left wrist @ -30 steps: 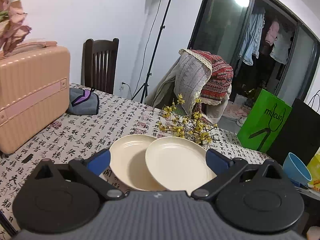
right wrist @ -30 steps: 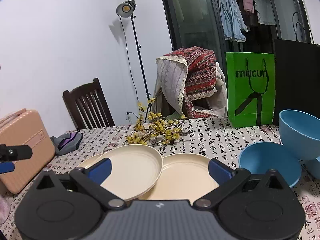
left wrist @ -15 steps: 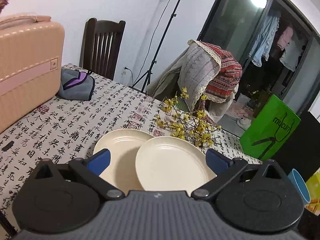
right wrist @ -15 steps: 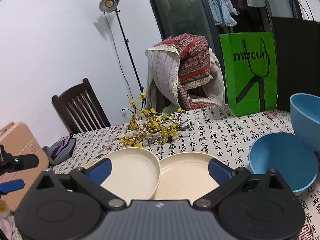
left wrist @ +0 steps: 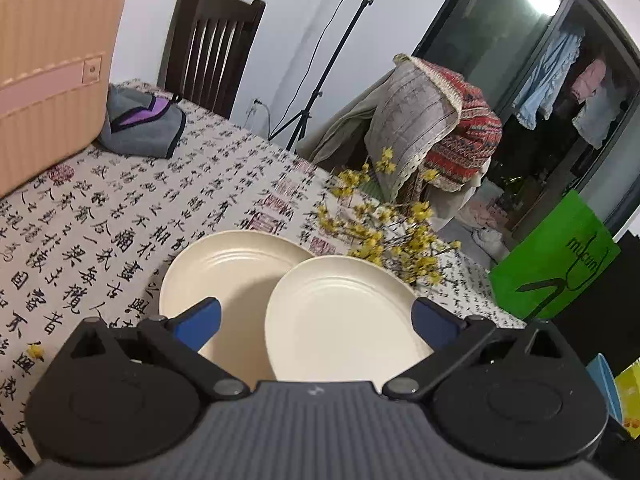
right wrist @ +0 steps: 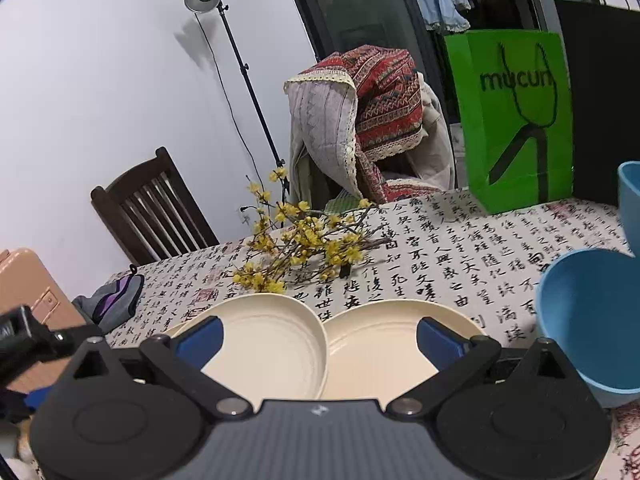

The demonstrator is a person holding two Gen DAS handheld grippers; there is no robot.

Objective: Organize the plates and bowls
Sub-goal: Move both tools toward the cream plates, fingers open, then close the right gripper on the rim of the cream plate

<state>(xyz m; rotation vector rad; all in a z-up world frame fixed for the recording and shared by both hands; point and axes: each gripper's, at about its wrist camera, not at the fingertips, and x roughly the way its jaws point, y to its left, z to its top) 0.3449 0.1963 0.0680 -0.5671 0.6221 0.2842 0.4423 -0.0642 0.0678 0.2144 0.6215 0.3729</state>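
Both my grippers hang over the table (left wrist: 120,208), above the cream plates. Left gripper (left wrist: 316,318): jaws spread wide, blue pads far apart, nothing between them touched. Below it, two cream plates: the near plate (left wrist: 340,320) overlaps the right edge of the far-left plate (left wrist: 228,272), and its rim rests on it, tilted. The left pad sits over the far-left plate, the right pad at the near plate's right rim; contact cannot be confirmed.

Right gripper (right wrist: 320,338): jaws equally wide, empty. Through it I see the overlapping plate (right wrist: 272,344) on the left and a third plate (right wrist: 380,344) on the right, the former's rim lying over the latter's left edge. A blue bowl (right wrist: 588,316) stands just right of that third plate; a second blue bowl (right wrist: 630,204) shows at the frame edge behind it.

A sprig of yellow flowers (right wrist: 304,248) lies beyond the plates. The peach case (left wrist: 48,64) and a grey pouch (left wrist: 140,124) sit at the far left, the green bag (right wrist: 516,116) at the far right.
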